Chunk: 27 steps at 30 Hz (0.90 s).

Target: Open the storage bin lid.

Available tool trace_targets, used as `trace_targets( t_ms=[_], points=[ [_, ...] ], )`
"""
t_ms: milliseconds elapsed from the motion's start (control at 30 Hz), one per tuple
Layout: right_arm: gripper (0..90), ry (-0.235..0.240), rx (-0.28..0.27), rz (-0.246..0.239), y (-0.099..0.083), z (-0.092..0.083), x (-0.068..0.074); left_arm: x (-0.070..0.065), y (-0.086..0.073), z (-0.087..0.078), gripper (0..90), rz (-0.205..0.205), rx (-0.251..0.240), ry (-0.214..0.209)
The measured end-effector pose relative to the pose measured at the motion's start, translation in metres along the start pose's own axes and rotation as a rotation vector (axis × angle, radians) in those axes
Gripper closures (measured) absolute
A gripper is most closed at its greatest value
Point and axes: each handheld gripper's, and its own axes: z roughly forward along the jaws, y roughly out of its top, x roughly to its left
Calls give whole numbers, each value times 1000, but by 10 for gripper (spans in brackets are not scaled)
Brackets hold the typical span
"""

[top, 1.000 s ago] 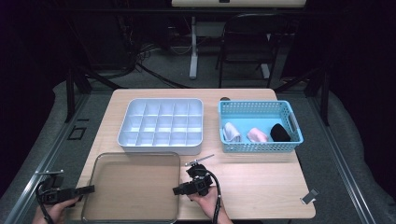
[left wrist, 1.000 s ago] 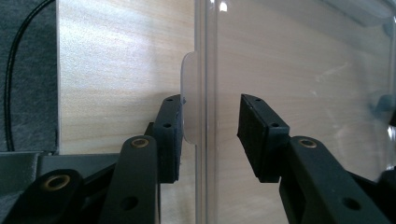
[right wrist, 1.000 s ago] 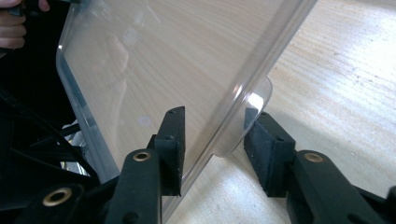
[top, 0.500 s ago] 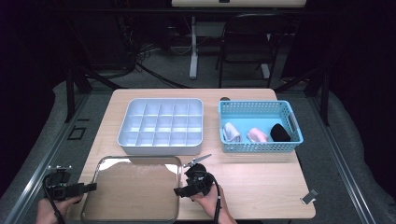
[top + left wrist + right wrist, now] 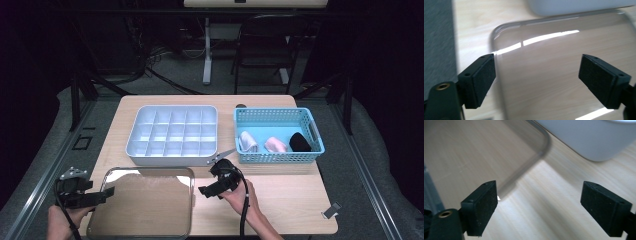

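Two grippers flank a clear lid [image 5: 142, 202] lying flat on the near-left part of the table [image 5: 285, 205] in the high view. The left gripper [image 5: 102, 194] sits at the lid's left edge, the right gripper [image 5: 207, 190] just off its right edge, each pointing inward at the lid. Both have just been opening their jaws, and neither holds anything; the lid rests on the wood between them. Its long axis runs left to right, so each hand is about equally near its own short side. Behind the lid stands a white tray [image 5: 172, 132] of compartments, close to the lid's far edge; a blue basket [image 5: 277, 132] with rolled cloths sits to the right, well apart. Bare table lies right of the lid, while its left and near edges reach close to the table's rim.

Seen from the left gripper view, the jaws stand wide apart, with the lid's rounded corner [image 5: 496, 27] and left rim passing just by the left pad [image 5: 484, 77]; nothing is pinched. The tray's wall [image 5: 579, 5] shows beyond.

From the right gripper view, the jaws are likewise spread and empty. The lid's corner [image 5: 544, 143] lies ahead, its edge running down toward the left pad [image 5: 485, 205], and the tray [image 5: 594, 137] is close behind.
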Motion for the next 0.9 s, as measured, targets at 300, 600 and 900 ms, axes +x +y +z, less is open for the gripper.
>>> trace_targets(
  t_ms=[300, 600, 900],
  points=[
    [52, -15, 26, -30, -11, -29, -20, -38, 12, 12, 50, 61, -28, -13],
    [0, -79, -4, -30, -42, -55, -42, -60, 17, 31, 4, 85, -44, 7],
    [0, -118, -29, -10, -64, -82, -63, -80, 19, 37, 2, 127, -60, -28]
  ],
)
